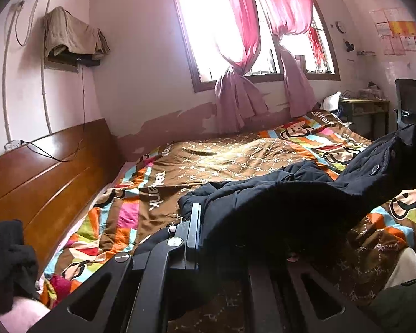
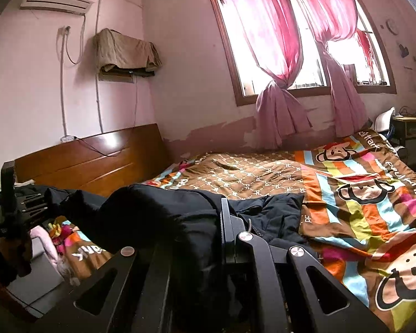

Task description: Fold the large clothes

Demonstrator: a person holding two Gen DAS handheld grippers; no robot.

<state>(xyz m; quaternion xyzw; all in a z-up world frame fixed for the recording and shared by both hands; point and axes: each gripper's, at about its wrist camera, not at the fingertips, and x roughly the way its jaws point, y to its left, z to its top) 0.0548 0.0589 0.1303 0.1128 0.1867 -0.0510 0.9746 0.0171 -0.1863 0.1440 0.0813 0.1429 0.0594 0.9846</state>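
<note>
A dark navy padded jacket (image 1: 277, 194) lies bunched across the near half of the bed (image 1: 55, 163), on top of a brown-and-striped quilt (image 1: 222, 155). In the left wrist view the left claw (image 1: 244, 222) has fabric piled between and over its fingers; one finger (image 1: 194, 222) shows at about 7 o'clock of the heap, the other is buried, so the claw appears clamped on the jacket. One end of the jacket rises off the quilt toward 3 o'clock, where press studs show on its edge.

In the right wrist view the right claw (image 2: 180, 227) likewise has the jacket (image 2: 163, 211) draped across it — one finger (image 2: 226, 222) stands at the cloth's edge and dark fabric fills the gap, so it too looks closed on the garment. At 9 o'clock the left claw (image 2: 37, 205) shows from the side, pinching a lifted end of the jacket.

The quilt (image 2: 346, 194) carries cartoon monkey faces, a repeating "PF" monogram on the brown centre, and "paul frank" lettering along its border. A wooden headboard (image 2: 91, 155) stands at 10 o'clock, an air conditioner (image 2: 55, 1) high on the wall above it, and pink curtains (image 2: 277, 55) are knotted at the window.
</note>
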